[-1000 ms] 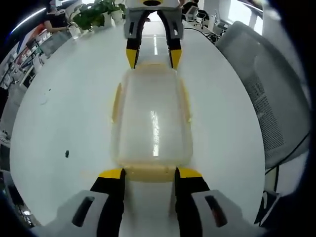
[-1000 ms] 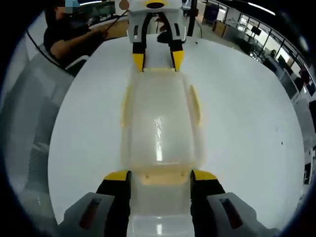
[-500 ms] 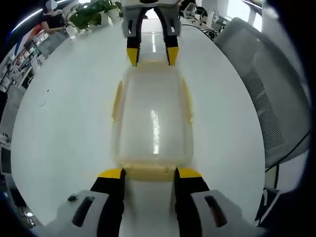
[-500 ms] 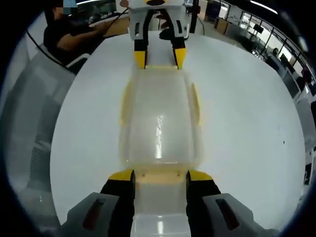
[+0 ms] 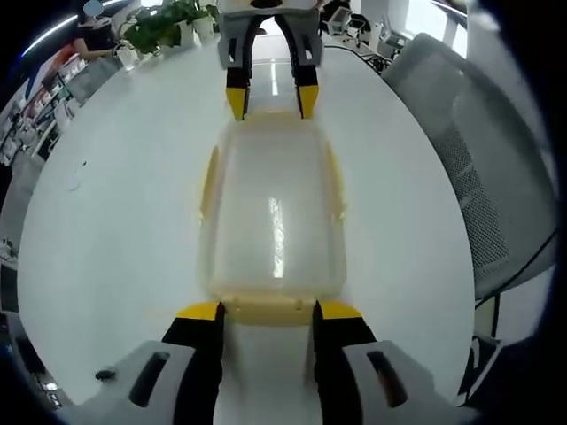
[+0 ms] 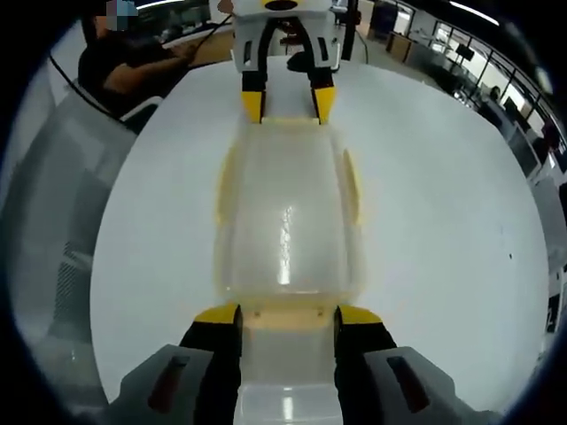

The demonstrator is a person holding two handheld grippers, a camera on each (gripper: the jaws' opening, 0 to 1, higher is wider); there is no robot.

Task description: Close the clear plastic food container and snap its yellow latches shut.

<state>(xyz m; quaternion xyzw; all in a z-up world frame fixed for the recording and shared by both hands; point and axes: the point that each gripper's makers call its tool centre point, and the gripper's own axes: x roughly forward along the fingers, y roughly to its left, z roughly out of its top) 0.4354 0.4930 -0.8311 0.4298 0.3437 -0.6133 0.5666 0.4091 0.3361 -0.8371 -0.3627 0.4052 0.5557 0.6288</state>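
Note:
A clear plastic container [image 5: 273, 212] with its lid on lies lengthwise on the white table [image 5: 115, 195]. Yellow side latches [image 5: 208, 181] run along both long edges. My left gripper [image 5: 269, 310] is shut on the yellow end latch [image 5: 269, 309] nearest it, a jaw against each side. At the far end, my right gripper [image 5: 270, 99] straddles the opposite end. In the right gripper view the same container [image 6: 285, 212] stretches away. My right gripper [image 6: 288, 315] is shut on its near yellow end latch [image 6: 288, 316]. The left gripper [image 6: 284, 104] holds the far end.
A grey mesh chair [image 5: 483, 177] stands close to the table edge on the right of the left gripper view. Potted plants [image 5: 164, 25] sit at the far end. A seated person [image 6: 124, 66] and another grey chair [image 6: 53, 230] show in the right gripper view.
My right gripper's jaws have drawn slightly closer together around the end latch. The container and the left gripper have stayed where they were.

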